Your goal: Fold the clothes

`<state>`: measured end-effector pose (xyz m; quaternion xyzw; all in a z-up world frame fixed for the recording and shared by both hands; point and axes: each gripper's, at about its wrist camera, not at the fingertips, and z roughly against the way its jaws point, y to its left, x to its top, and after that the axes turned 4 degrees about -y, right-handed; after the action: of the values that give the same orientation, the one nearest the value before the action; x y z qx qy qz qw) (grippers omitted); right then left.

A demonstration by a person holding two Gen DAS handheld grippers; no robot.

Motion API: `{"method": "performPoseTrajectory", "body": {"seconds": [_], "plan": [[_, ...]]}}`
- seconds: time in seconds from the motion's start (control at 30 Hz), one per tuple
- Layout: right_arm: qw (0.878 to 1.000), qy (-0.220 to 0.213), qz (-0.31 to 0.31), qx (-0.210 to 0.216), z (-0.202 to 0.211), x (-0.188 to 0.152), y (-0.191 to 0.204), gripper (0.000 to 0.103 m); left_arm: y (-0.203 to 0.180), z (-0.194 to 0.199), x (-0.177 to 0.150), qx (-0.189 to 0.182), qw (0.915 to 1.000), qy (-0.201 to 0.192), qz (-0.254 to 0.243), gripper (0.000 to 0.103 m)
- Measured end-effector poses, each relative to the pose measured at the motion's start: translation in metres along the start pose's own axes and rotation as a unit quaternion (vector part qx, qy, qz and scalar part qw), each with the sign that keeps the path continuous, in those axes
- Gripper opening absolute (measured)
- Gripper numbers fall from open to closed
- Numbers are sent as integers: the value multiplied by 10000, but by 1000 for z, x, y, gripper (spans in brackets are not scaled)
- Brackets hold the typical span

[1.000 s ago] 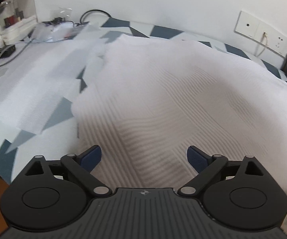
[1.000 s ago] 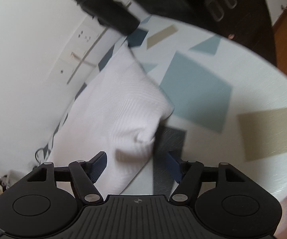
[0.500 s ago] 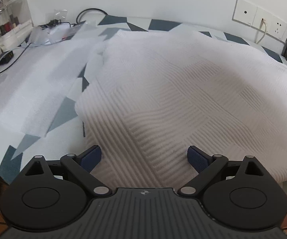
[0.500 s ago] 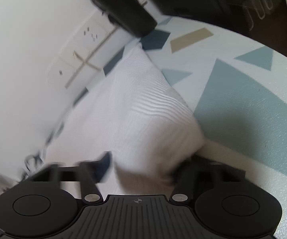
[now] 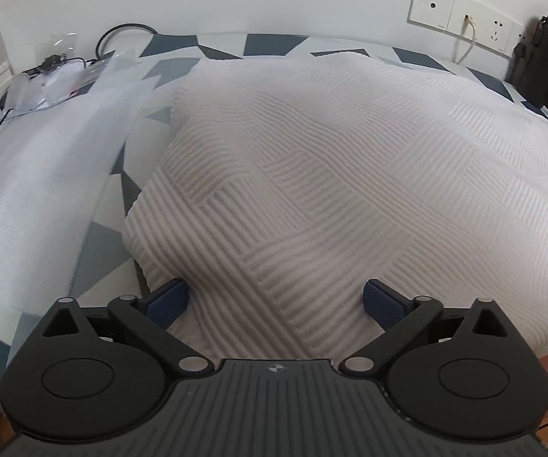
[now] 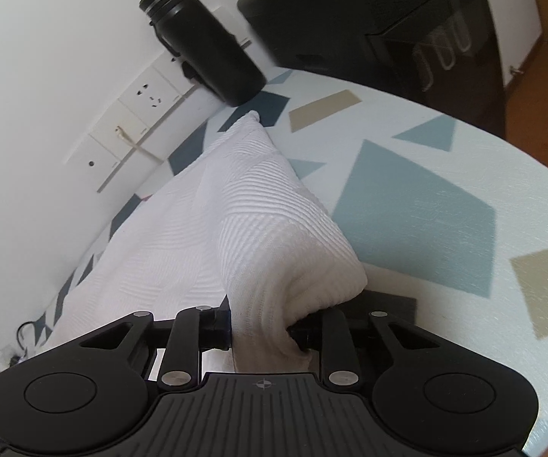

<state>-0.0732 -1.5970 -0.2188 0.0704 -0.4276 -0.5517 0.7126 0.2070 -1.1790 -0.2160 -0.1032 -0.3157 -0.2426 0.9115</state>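
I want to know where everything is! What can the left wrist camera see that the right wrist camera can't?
Only the left wrist camera shows the open left gripper over the near edge of the white cloth, a thin white sheet beside it, and clutter with a black cable by the wall.

Only the right wrist camera shows the right gripper, whose jaws have just been closing, pinching a bunched corner of the cloth, plus a dark cabinet.

Both show the cloth, the patterned table, the black bottle and the wall sockets.
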Motion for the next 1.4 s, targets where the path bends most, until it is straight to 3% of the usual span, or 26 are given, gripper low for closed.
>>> {"method": "performPoseTrajectory", "body": {"seconds": [0.33, 0.67, 0.97, 1.3, 1.4], "plan": [[9986, -105, 288, -426, 9, -11, 19, 21, 6, -9, 1, -237, 9996, 95, -94, 103], [9970, -61, 417, -644, 6, -12, 28, 22, 4, -9, -5, -294, 9990, -116, -303, 103], [9965, 42, 425, -712, 1, -12, 25, 22, 3, -6, -14, -245, 9984, -417, -282, 103], [9977, 92, 299, -607, 2, -10, 27, 22, 7, -4, -6, -258, 9990, -275, -256, 103], [9987, 33, 302, -417, 8, -8, 37, 22, 11, 2, -2, -212, 9990, -319, -223, 97]]}}
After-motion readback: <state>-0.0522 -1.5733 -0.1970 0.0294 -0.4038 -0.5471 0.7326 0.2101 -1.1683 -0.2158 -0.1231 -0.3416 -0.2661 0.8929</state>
